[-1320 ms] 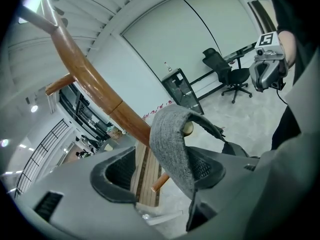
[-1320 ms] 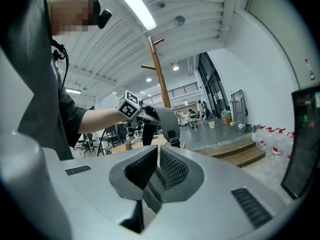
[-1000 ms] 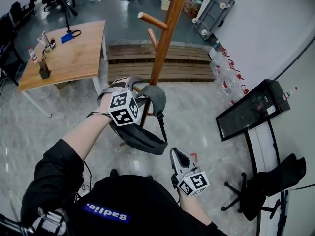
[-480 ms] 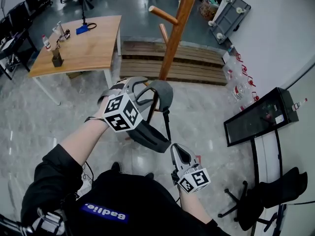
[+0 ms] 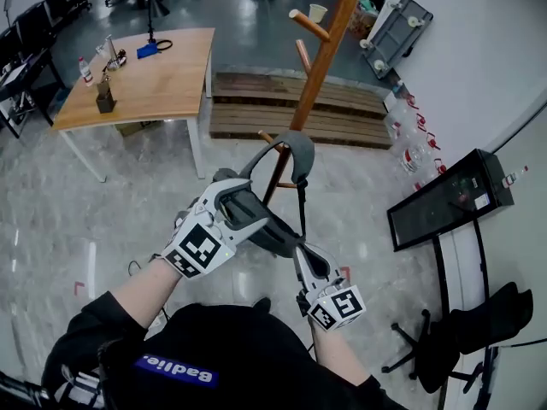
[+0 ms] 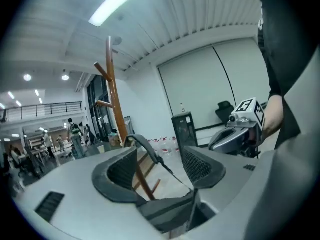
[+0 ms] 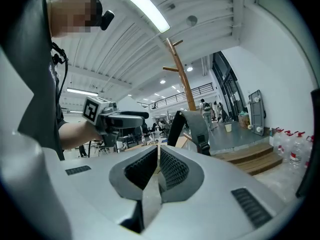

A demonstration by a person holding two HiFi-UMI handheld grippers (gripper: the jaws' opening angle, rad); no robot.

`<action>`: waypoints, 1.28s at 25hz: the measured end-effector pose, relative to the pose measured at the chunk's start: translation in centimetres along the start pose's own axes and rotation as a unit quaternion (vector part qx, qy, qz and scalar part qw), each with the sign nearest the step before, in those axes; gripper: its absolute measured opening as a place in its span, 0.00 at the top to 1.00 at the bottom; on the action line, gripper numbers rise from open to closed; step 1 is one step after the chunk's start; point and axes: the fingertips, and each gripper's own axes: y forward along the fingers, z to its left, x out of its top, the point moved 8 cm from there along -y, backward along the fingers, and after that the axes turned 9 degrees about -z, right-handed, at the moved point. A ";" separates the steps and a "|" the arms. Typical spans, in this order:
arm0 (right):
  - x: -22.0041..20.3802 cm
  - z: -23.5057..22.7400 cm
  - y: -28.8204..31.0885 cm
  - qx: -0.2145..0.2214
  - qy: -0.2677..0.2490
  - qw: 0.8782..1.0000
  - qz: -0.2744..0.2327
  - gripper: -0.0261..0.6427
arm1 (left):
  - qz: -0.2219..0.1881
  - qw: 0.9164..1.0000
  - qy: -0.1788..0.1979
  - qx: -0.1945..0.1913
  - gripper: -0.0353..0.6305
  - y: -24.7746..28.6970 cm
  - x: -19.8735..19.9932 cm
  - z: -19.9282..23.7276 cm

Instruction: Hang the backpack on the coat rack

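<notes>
The wooden coat rack point(image 5: 320, 67) stands ahead with pegs up its pole, which also shows in the left gripper view point(image 6: 116, 109) and the right gripper view point(image 7: 182, 81). The grey backpack point(image 5: 272, 233) hangs low in front of it. Its strap loop point(image 5: 299, 148) reaches up to a low peg and appears to lie over it. My left gripper point(image 5: 248, 216) is under the pack with its jaws open wide point(image 6: 160, 159); the strap point(image 6: 145, 146) runs across beyond them. My right gripper point(image 5: 306, 259) is shut just below the pack point(image 7: 158, 156), with the strap point(image 7: 192, 124) ahead of it.
A wooden table point(image 5: 145, 84) stands at the left. Wooden steps point(image 5: 256, 109) lie behind the rack. Water bottles point(image 5: 410, 139), a black monitor on a stand point(image 5: 444, 199) and an office chair point(image 5: 461, 331) line the right wall.
My left gripper has dropped down and back toward me. The strap loop now stretches up at the pole's low peg. The right gripper has hardly moved.
</notes>
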 end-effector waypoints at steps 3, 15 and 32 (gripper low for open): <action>-0.6 3.5 0.3 -0.018 -0.001 1.000 0.000 0.96 | -0.038 0.996 -0.074 -0.020 0.51 -3.9 -1.5 -2.1; -0.1 14.8 1.2 -0.014 -0.010 1.000 -0.026 0.96 | -0.172 0.964 -0.196 -0.056 0.88 -16.0 -1.3 -6.1; 1.0 14.4 -3.7 0.045 0.015 0.998 -0.038 0.96 | -0.146 0.964 -0.220 -0.018 0.93 -14.1 -0.5 -13.1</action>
